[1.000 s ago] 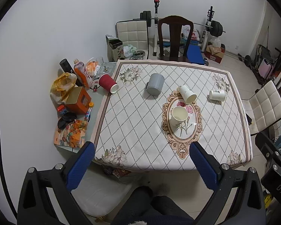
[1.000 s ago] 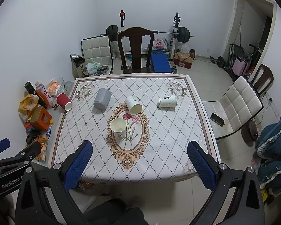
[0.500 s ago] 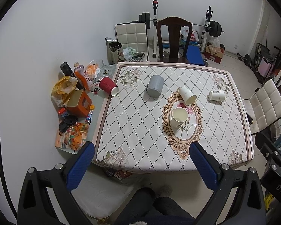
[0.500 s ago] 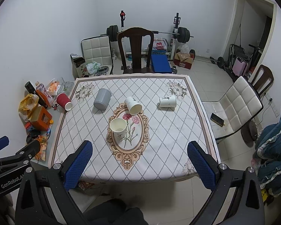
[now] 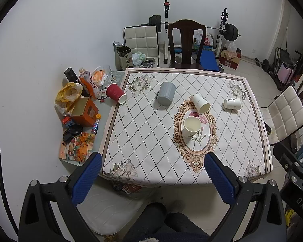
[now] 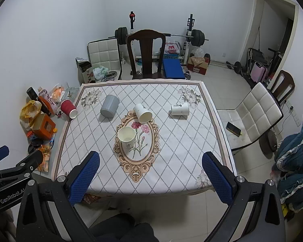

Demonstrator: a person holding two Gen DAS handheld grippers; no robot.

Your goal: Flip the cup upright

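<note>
On the patterned table [image 5: 147, 141] one cream paper cup [image 5: 190, 127] [image 6: 126, 137] stands upright on the oval flower motif. A white cup [image 5: 201, 103] [image 6: 142, 113] lies on its side just behind it. Another white cup [image 5: 231, 103] [image 6: 179, 109] lies on its side at the far right. A grey cup [image 5: 166, 93] [image 6: 109, 106] rests mouth down at the far left. A red cup [image 5: 116, 95] [image 6: 69, 108] lies at the table's left edge. My left gripper [image 5: 152, 171] and right gripper [image 6: 150, 170] are both open and empty, held back above the near edge.
Clutter of bottles, bags and an orange box [image 5: 84, 112] sits on a side surface left of the table. A dark wooden chair [image 5: 186, 44] stands at the far side, a white chair [image 6: 254, 113] at the right. Gym gear lines the back wall.
Both grippers have drawn back and up slightly, so the table looks a little smaller. No cup has moved.
</note>
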